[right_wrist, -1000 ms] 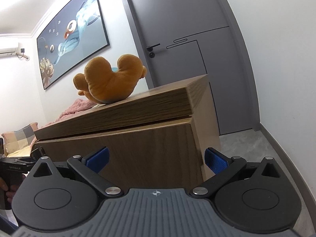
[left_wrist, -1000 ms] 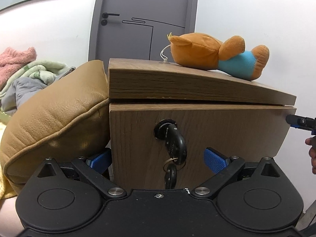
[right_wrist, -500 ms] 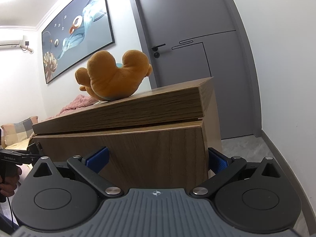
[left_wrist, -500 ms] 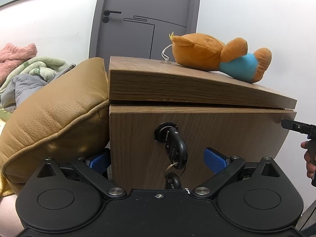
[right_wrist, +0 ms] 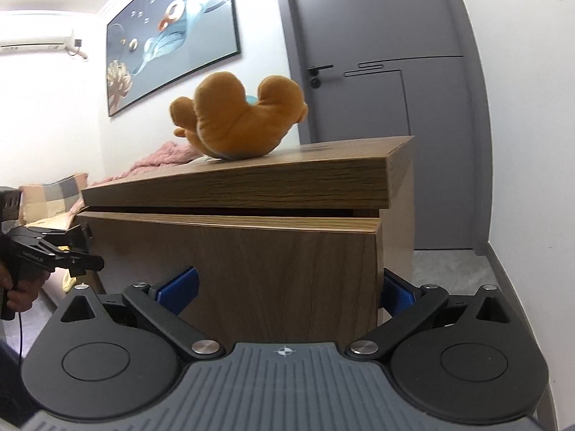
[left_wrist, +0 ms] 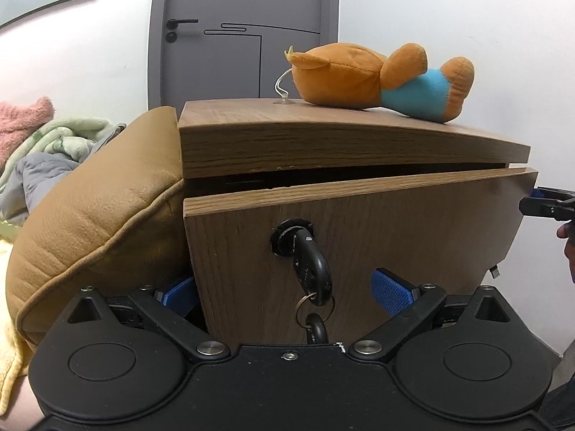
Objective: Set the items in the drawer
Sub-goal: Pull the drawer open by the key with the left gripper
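Straddling the drawer front, my left gripper and right gripper both have fingers spread wide, one at each end. The drawer stands slightly ajar, key in its lock. The plush toy lies on the cabinet's top surface, toward the right.

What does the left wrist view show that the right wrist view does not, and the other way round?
Only the left wrist view shows the keys hanging in the drawer front's lock and the tan cushion beside the cabinet. Only the right wrist view shows the air conditioner and the checked pillow. Both show the plush toy lying on the cabinet top, the drawer slightly open, and the grey door.
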`<state>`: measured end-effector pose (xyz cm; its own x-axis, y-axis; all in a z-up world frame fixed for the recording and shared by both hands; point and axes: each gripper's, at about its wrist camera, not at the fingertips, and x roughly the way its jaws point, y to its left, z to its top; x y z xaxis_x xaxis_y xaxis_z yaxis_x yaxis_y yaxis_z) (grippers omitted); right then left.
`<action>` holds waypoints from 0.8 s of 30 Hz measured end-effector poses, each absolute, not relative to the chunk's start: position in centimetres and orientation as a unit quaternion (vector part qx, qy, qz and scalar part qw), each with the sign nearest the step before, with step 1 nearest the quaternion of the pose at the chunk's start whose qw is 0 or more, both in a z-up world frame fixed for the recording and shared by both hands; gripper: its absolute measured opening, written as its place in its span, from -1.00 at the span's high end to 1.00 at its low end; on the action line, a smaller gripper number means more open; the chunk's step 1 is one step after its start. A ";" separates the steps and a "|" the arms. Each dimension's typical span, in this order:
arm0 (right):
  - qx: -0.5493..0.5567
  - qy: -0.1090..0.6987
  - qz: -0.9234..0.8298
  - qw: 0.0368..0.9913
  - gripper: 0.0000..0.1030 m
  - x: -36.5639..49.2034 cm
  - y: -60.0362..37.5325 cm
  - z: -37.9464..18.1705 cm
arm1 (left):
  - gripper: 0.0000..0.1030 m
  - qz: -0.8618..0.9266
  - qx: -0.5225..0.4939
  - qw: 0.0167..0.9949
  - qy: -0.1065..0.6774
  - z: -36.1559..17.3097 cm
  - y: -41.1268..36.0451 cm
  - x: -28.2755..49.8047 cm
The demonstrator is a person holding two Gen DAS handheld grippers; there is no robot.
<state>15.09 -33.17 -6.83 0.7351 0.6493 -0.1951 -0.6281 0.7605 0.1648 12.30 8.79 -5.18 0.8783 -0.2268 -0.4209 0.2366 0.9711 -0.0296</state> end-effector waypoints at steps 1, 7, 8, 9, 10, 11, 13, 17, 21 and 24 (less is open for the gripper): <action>0.044 0.121 0.344 0.930 -1.00 15.0 -33.3 -6.8 | -0.92 -0.121 0.011 0.969 0.216 -5.2 8.8 12.2; 0.031 0.119 0.349 0.929 -1.00 14.2 -33.2 -6.6 | -0.92 -0.123 0.018 0.969 0.215 -5.2 8.7 11.3; 0.030 0.119 0.350 0.929 -1.00 14.0 -33.2 -6.6 | -0.92 -0.123 0.019 0.969 0.215 -5.2 8.7 11.1; 0.028 0.119 0.350 0.929 -1.00 13.9 -33.2 -6.6 | -0.92 -0.124 0.019 0.969 0.214 -5.2 8.7 10.9; 0.027 0.119 0.351 0.929 -1.00 13.8 -33.3 -6.6 | -0.92 -0.123 0.020 0.969 0.213 -5.2 8.6 10.7; 0.028 0.119 0.352 0.928 -1.00 13.6 -33.4 -6.6 | -0.92 -0.123 0.021 0.969 0.213 -5.2 8.6 10.6; 0.029 0.119 0.353 0.927 -1.00 13.4 -33.4 -6.5 | -0.92 -0.124 0.025 0.969 0.212 -5.2 8.5 10.3; 0.027 0.120 0.358 0.926 -1.00 12.9 -33.5 -6.5 | -0.92 -0.133 0.033 0.970 0.203 -5.1 8.5 9.5; 0.023 0.120 0.364 0.923 -1.00 12.0 -33.7 -6.5 | -0.93 -0.143 0.037 0.970 0.195 -5.0 8.5 8.7; 0.018 0.119 0.368 0.922 -1.00 11.2 -33.7 -6.5 | -0.93 -0.148 0.039 0.969 0.193 -4.8 8.4 8.0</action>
